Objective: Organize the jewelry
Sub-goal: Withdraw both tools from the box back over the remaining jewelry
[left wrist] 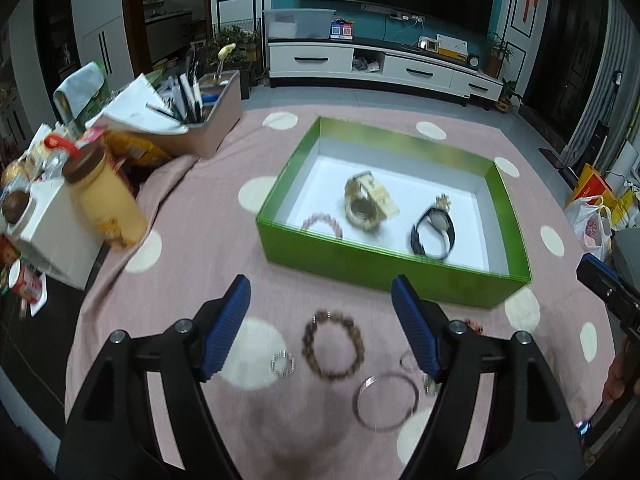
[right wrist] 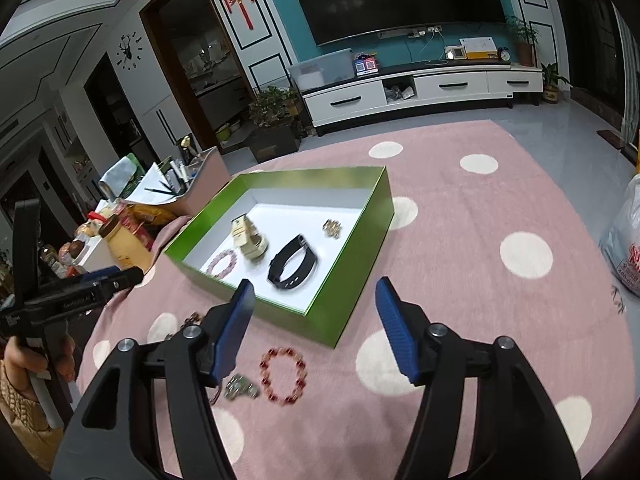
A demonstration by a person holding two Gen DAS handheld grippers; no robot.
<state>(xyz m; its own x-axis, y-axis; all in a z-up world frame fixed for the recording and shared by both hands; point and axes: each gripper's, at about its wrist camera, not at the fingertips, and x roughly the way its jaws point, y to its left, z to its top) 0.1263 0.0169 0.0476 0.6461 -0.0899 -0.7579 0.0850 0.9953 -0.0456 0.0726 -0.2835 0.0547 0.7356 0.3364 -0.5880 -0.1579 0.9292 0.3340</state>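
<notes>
One green box sat on the pink cloth, holding four pieces: one pink bead bracelet, one gold watch, one black watch and one small gold ornament. Outside lay two bead bracelets, brown and red, one bangle and one small ring.

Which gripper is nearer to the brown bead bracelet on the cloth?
Left. The left gripper hangs open just over the brown bead bracelet; the right gripper is open further right, over a red bracelet.
</notes>
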